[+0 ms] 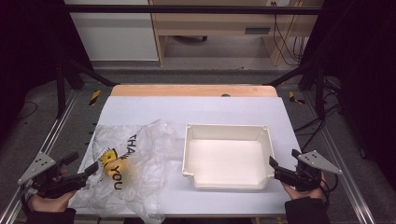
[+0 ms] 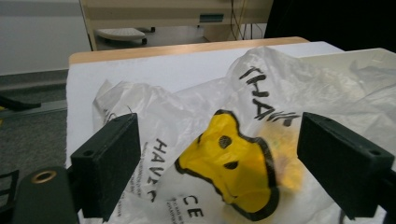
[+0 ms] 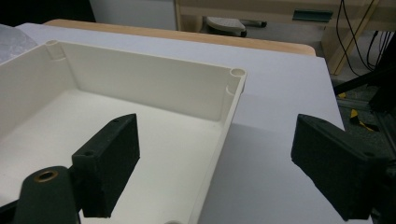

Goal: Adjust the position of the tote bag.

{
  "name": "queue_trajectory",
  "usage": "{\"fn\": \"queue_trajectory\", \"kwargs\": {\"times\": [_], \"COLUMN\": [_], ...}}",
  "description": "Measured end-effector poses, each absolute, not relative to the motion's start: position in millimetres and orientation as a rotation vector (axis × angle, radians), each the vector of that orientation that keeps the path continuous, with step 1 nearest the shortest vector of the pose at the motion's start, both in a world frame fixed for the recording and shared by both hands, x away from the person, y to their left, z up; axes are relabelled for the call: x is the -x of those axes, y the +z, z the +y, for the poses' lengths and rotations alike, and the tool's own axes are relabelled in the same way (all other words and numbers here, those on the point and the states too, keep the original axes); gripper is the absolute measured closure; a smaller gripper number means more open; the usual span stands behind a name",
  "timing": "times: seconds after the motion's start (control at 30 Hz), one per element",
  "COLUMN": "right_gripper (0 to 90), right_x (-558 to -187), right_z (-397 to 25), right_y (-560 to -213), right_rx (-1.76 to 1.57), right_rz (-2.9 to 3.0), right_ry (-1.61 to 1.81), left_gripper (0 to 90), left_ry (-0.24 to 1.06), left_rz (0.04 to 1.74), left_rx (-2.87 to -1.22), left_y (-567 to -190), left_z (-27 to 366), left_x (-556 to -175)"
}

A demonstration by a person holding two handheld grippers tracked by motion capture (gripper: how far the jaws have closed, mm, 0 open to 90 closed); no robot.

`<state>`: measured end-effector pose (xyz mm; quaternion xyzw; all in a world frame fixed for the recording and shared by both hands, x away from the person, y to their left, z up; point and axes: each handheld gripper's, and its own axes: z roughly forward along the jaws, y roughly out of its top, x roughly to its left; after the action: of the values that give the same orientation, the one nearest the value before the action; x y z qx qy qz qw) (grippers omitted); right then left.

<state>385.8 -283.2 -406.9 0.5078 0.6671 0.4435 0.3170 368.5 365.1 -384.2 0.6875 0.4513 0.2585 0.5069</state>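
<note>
A crumpled clear plastic bag (image 1: pixel 130 163) printed with black "THANK YOU" lettering and a yellow face (image 2: pixel 229 163) lies on the left half of the white table. Something yellow shows faintly through it. My left gripper (image 1: pixel 85 162) is open at the bag's left edge, and the bag (image 2: pixel 187 102) lies between and beyond its jaws. An empty white tray (image 1: pixel 227 126) sits right of centre. My right gripper (image 1: pixel 283 157) is open at the tray's near right corner. One of its jaws hangs over the tray's inside (image 3: pixel 140 84) and the other over the table.
The table's far side ends in a wooden strip (image 1: pixel 194 90). Metal frame rails (image 1: pixel 60 128) run along both sides. Beyond the table are a floor, a wooden cabinet (image 1: pixel 210 23) and hanging cables (image 1: pixel 287 37). Bare white surface lies behind the bag and tray.
</note>
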Motion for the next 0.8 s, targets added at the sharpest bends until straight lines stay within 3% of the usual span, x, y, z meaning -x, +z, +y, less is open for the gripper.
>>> {"fn": "queue_trajectory", "kwargs": {"times": [0.8], "right_gripper": [20.4], "right_x": [-387], "right_z": [-266], "right_y": [-409], "right_rx": [-1.339], "right_rz": [1.829], "right_ry": [1.165], "left_gripper": [21.1], "left_ry": [0.587], "left_rz": [1.004], "left_rx": [-1.689], "left_y": [-372], "left_z": [324], "left_x": [-368]}}
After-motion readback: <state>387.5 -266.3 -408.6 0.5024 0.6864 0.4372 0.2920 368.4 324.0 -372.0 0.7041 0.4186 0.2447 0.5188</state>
